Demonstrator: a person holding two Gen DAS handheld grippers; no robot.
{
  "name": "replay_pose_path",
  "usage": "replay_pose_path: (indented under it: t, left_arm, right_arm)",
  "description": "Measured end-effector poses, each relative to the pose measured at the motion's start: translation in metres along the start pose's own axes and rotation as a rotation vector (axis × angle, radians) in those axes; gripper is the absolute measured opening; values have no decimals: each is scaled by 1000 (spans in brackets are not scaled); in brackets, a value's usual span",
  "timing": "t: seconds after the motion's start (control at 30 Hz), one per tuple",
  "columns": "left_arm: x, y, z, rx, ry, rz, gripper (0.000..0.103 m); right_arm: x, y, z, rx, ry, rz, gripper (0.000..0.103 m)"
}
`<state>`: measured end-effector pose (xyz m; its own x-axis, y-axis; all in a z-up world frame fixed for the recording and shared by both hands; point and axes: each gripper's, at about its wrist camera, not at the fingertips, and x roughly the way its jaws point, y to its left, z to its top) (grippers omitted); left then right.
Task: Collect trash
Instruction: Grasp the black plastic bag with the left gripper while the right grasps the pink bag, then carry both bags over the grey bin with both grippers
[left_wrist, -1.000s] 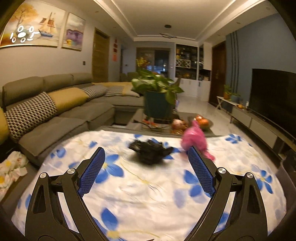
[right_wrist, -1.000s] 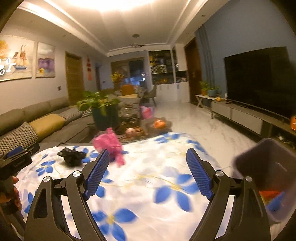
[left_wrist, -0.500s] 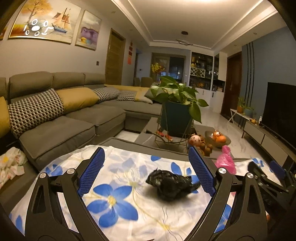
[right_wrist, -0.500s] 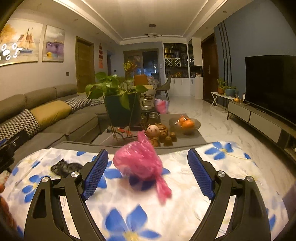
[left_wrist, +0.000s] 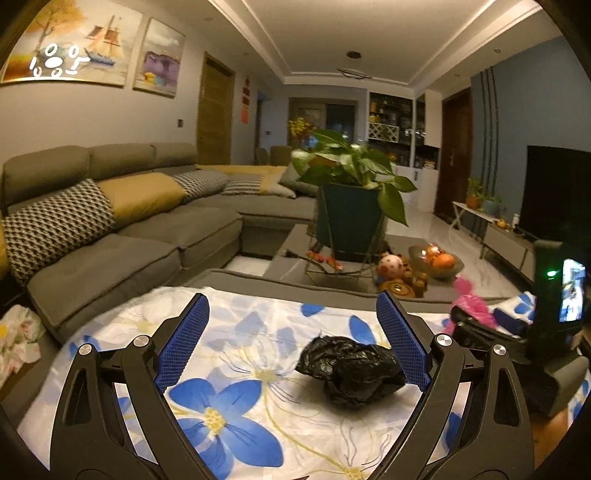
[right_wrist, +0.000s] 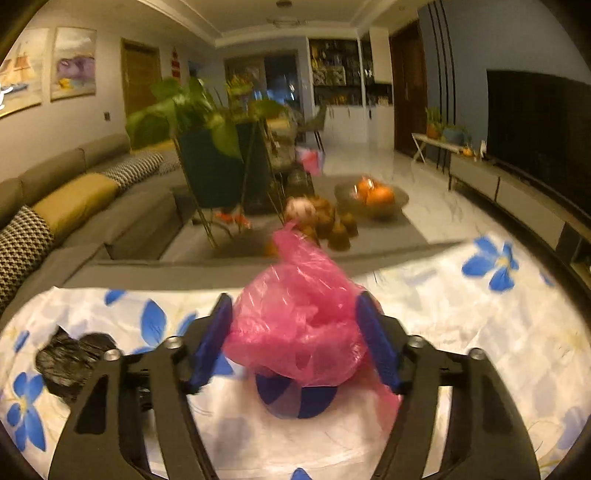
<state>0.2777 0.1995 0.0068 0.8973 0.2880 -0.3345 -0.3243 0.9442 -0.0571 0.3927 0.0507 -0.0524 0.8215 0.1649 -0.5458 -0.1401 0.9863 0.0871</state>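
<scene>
L gripper (left_wrist: 291, 350) has closed in on the black bag (left_wrist: 349, 371), which half a sec ago sat further ahead; now it lies on the floral cloth (left_wrist: 236, 402) just inside the R-hand pad (left_wrist: 404, 350), jaws wide apart, nothing held. R gripper (right_wrist: 295, 336) has gone from spread and short of the pink bag (right_wrist: 301, 325) to pinched around it, pads against both sides. So pink looks secured, ready for lifting; black is next, needs centring first.
</scene>
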Motion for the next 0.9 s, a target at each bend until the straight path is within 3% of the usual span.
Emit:
replay_pose_path:
  t: [0.1,0.17,0.4,0.5,0.6,0.67,0.83,0.9]
  left_arm:
    - [7,-4,-5,-2,30,-37,90]
    - [14,-8,-8,3,64,-81,90]
    - [27,-21,-20,57,134,-167,90]
    - [33,-25,-24,74,174,-198,74]
    - [44,-28,-31,89,250,-221,52]
    - [48,-30,-36,95,287,-240,32]
    - [34,-36,-39,132,253,-239,10]
    - [21,-37,-38,137,222,-236,8]
  right_arm:
    - [5,-4,-3,10,41,2,29]
    - [4,-3,-4,4,49,12,19]
    - [-16,-2,-6,-16,12,29,14]
    - [-29,-3,-6,-28,-14,36,13]
    - [-46,-5,-6,-37,-41,51,13]
    - [-60,-7,-6,-48,-63,63,13]
    - [-98,-18,-9,-71,-105,81,13]
    - [-115,-24,-12,-81,-125,88,13]
